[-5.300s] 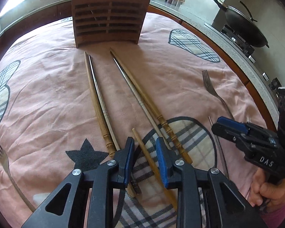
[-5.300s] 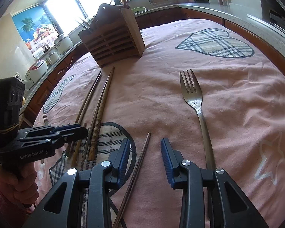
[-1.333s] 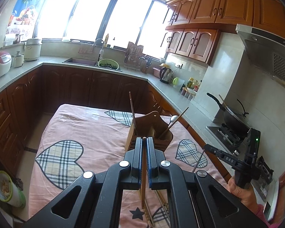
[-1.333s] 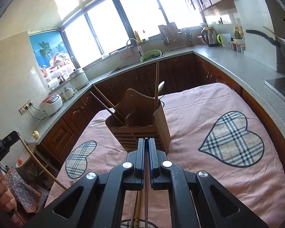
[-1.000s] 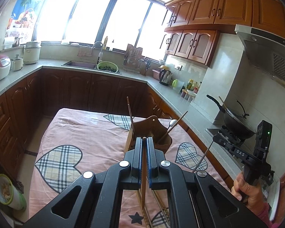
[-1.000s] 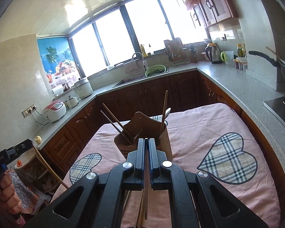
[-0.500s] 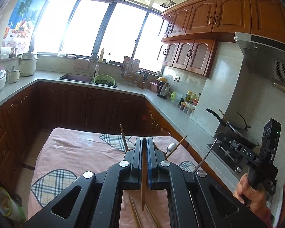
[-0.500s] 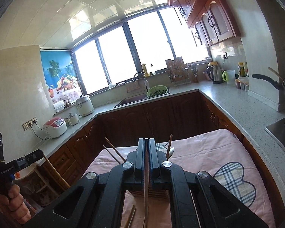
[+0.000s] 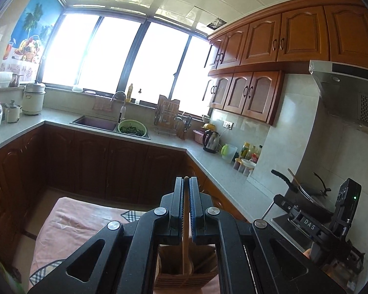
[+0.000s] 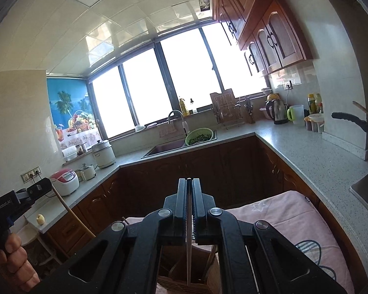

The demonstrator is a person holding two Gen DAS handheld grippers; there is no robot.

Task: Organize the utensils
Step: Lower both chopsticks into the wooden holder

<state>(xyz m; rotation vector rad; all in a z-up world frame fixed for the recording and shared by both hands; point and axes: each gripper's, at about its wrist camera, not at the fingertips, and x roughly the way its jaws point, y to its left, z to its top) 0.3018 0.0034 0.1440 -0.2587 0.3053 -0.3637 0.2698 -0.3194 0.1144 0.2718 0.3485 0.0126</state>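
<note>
both chopsticks lifted off the cloth and brought over the holder

the left gripper [image 9: 184, 210] and right gripper [image 10: 189, 212], once open low over the pink tablecloth [image 9: 68, 218], now each pinch a chopstick upright: wooden chopstick [image 9: 185, 245] and metal chopstick [image 10: 189, 252] hang above the wooden utensil holder [image 9: 181, 276].

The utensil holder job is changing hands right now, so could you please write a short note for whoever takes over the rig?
Left gripper: jaws shut on a wooden chopstick, hanging upright, its lower end inside the wooden utensil holder.
Right gripper: jaws shut on a metal chopstick, also upright, tip down in the same utensil holder.
The holder stands on the pink tablecloth and already has other sticks in it.
Done: both chopsticks carried to the holder.
Left: open both jaws to let them drop in. The cloth below the grippers is hidden, so check it for remaining utensils.
</note>
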